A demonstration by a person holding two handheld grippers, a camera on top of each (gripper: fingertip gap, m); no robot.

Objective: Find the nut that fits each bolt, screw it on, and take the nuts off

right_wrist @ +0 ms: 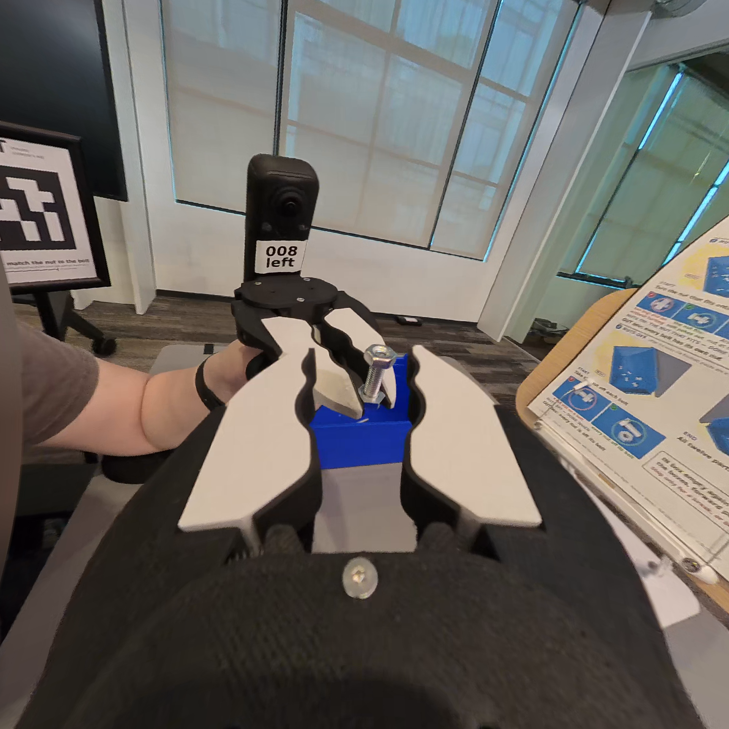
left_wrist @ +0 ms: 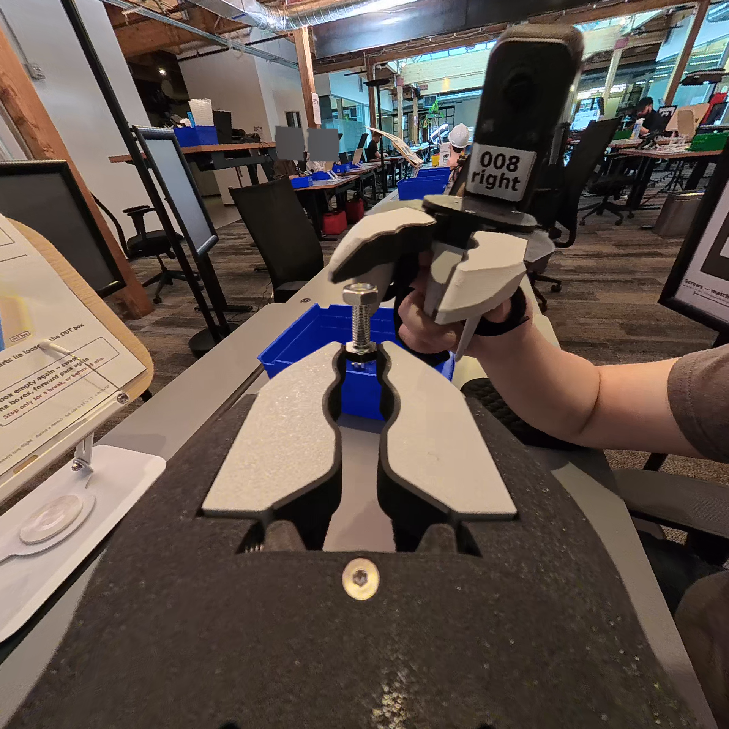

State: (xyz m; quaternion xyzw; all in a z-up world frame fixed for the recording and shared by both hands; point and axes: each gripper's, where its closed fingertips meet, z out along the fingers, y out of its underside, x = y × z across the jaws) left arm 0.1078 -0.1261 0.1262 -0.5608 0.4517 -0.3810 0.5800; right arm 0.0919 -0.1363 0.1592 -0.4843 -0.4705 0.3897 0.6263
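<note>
My left gripper (left_wrist: pixel 359 348) is shut on a silver nut (left_wrist: pixel 359 349) threaded on the lower end of a bolt (left_wrist: pixel 359 319). The bolt stands upright, hex head on top, above a blue bin (left_wrist: pixel 311 339). My right gripper (left_wrist: pixel 384 296), held in a hand, is open just behind and right of the bolt head. In the right wrist view my right gripper (right_wrist: pixel 365 355) is wide open, its fingers either side of the bolt (right_wrist: pixel 374 374) without touching it. The left gripper (right_wrist: pixel 372 406) pinches the nut (right_wrist: pixel 371 394) over the bin (right_wrist: pixel 355 438).
An instruction board on a stand is at the left (left_wrist: pixel 59 355), seen on the right in the right wrist view (right_wrist: pixel 631 394). A framed marker sign (right_wrist: pixel 39 221) stands beyond the grey table (left_wrist: pixel 177 414). Office chairs and desks are behind. The grippers are tip to tip, or close to it.
</note>
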